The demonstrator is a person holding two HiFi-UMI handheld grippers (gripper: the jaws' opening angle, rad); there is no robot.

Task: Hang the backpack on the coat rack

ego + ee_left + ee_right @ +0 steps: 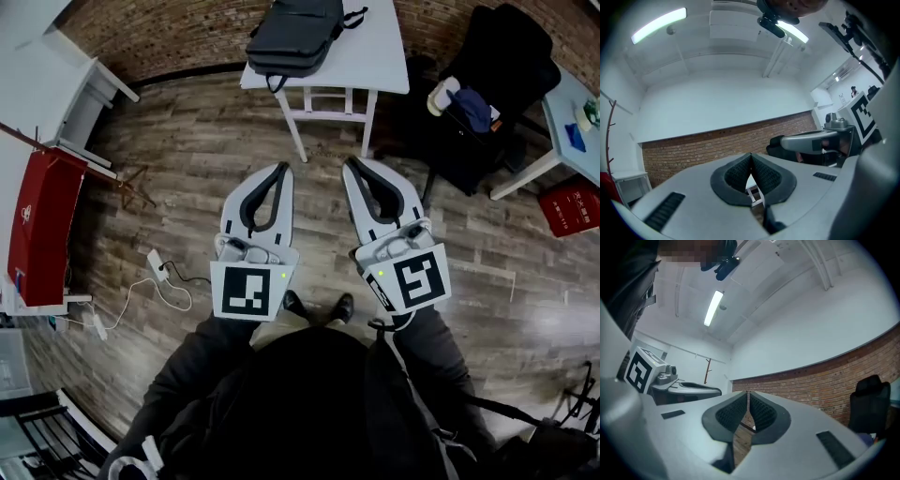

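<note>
Left claw (283, 169) and right claw (350, 163) closed, empty.
Backpack (295, 33) lies on the table (384, 56) at 12 o'clock; a pinch on loose fabric may slip before the coat rack (608, 140) at 9 o'clock.

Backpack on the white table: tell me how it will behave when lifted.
The backpack lies flat on the table, so it is probably soft and will sag. Its strap droops over the edge, so straps likely dangle. It looks thin, perhaps fairly light.
</note>
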